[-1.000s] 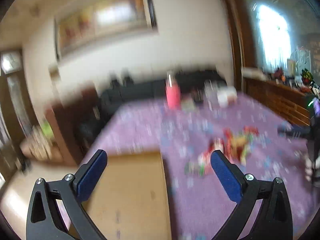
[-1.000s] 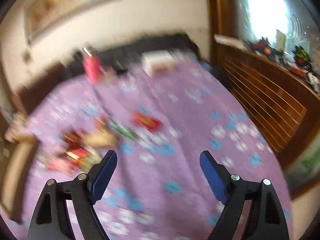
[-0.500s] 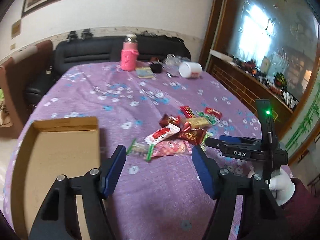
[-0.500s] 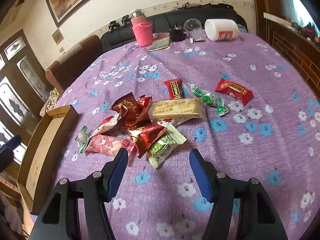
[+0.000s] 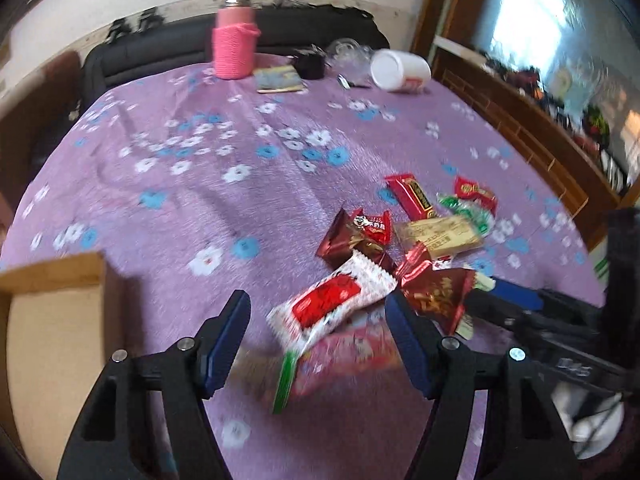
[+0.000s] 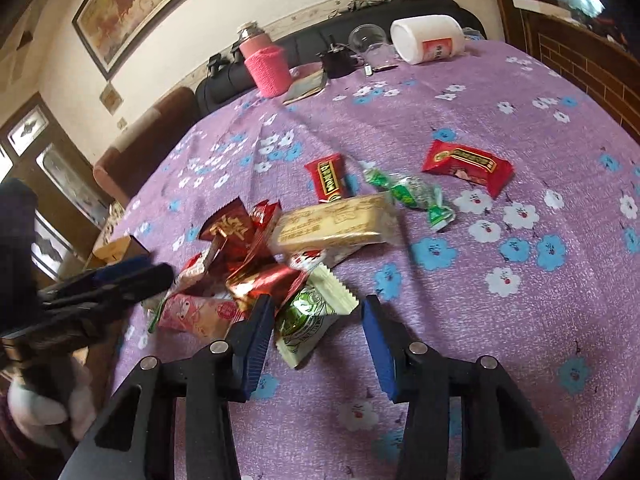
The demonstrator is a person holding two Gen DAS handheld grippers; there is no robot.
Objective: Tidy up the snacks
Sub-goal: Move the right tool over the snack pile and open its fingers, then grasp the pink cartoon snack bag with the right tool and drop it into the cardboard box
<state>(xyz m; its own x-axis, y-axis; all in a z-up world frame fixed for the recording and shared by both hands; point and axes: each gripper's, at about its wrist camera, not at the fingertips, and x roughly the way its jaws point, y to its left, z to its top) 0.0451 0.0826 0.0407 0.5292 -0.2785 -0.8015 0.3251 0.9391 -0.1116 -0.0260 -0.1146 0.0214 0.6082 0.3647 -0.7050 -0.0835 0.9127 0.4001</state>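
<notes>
A round table [image 6: 520, 120] under a nubby purple cloth printed with white and blue flowers carries a heap of crinkly foil and plastic snack packs near its front edge. About ten can be counted; the heap overlaps, so the count is unsure.

- Two flat red packs [image 6: 467, 163] lie apart toward the right edge, and between them a green twisted-end wrapper [image 6: 412, 194].
- A long tan bar [image 6: 336, 222] sits on top of the heap.
- Below it are dark red foil pouches [image 6: 236, 232], a pink pack [image 6: 196, 312] and a white-and-green pack [image 6: 308, 316] with a saw-tooth end.
- A white pack with a red panel [image 5: 332, 300] shows best in the left wrist view; it is motion-blurred there.

The right gripper [image 6: 316, 344] has blue ribbed pads. Its jaws are closing, with the white-and-green pack lying between them but not yet pinched. The left gripper [image 5: 320, 340] has its jaws spread around the white-red pack and the pink one beneath; neither pad presses on them.

A shallow cardboard tray [image 5: 48, 320] sits at the left edge, cut off by the frame.

At the far edge stand:
- a pink bottle [image 6: 266, 64] in a knitted sleeve;
- a clear glass [image 6: 368, 42];
- a white tub [image 6: 428, 42] on its side;
- a small card [image 6: 306, 86];
- a dark object too small to make out.

A gloved hand [image 6: 44, 412] shows at the lower left, mostly hidden.
</notes>
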